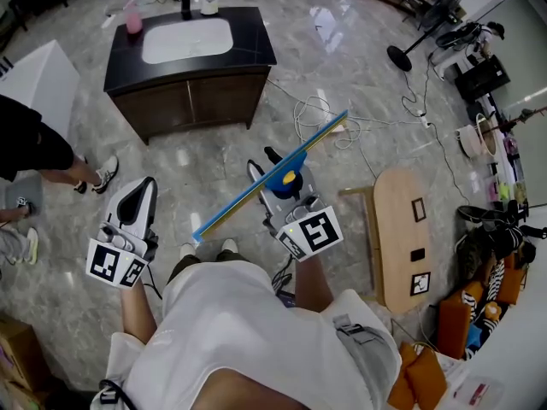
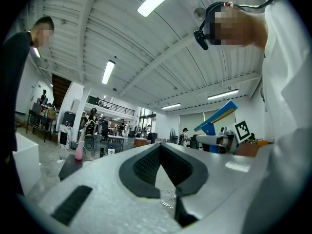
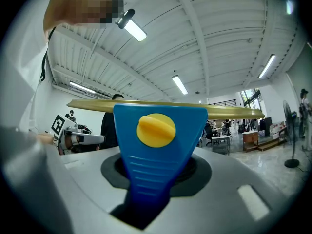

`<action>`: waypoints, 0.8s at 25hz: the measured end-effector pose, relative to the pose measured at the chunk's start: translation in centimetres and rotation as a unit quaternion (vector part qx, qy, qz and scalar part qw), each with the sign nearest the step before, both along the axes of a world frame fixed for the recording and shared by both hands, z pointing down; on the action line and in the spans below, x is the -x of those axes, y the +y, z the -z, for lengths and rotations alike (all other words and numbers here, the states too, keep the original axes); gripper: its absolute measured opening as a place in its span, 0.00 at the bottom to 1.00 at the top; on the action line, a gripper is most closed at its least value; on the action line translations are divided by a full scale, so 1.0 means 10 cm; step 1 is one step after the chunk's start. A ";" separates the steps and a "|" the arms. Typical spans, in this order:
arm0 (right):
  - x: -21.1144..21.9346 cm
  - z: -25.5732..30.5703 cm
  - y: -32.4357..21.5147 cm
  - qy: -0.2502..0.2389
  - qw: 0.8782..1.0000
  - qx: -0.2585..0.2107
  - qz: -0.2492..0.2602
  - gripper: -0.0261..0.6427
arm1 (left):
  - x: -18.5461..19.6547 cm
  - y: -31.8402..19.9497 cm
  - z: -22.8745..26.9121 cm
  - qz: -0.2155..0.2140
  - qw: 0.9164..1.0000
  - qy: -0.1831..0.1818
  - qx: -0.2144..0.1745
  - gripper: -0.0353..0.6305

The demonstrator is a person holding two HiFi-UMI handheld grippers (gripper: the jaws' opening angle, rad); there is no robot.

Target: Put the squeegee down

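The squeegee [image 1: 272, 180] has a blue handle with a yellow knob and a long, thin yellow-and-blue blade that slants from lower left to upper right. My right gripper [image 1: 279, 188] is shut on the blue handle [image 3: 151, 150] and holds it level in front of me, above the floor. In the right gripper view the blade runs across above the knob. My left gripper [image 1: 142, 195] is held to the left, apart from the squeegee. Its jaws meet at the tip [image 2: 160, 146] with nothing between them. In the left gripper view, the squeegee [image 2: 217, 120] shows at the right.
A dark vanity cabinet [image 1: 195, 92] with a white sink and a pink bottle [image 1: 133, 20] stands ahead. A wooden bench [image 1: 402, 237] lies to the right. Cables [image 1: 320, 114] trail over the marble floor. A fan [image 1: 420, 34] stands far right. A person [image 1: 43, 148] stands at the left.
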State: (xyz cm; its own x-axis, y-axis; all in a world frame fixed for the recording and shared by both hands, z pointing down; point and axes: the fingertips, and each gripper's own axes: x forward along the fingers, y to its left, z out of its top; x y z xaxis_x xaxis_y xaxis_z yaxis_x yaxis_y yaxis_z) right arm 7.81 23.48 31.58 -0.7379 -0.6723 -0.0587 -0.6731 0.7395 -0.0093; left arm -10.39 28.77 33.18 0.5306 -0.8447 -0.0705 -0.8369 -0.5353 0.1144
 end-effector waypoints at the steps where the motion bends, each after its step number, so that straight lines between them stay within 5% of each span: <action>1: -0.04 -0.01 -0.04 0.001 1.000 0.000 0.003 0.25 | -0.04 -0.03 -0.01 0.003 1.000 -0.001 0.000 0.05; 11: -0.38 -0.15 -0.43 -0.012 1.000 0.008 0.013 0.25 | -0.38 -0.33 -0.18 0.013 1.000 -0.012 0.020 0.06; 20: -0.25 -0.31 -1.05 -0.008 1.000 0.027 0.000 0.25 | -0.19 -1.02 -0.28 0.006 1.000 -0.003 0.026 0.05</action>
State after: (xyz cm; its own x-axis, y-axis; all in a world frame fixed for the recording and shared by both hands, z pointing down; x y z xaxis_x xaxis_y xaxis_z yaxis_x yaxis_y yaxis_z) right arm 10.32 12.99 34.67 -0.7375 -0.6745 -0.0335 -0.6722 0.7380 -0.0596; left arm -8.51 18.53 35.96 0.5215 -0.8530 -0.0228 -0.8435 -0.5193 0.1373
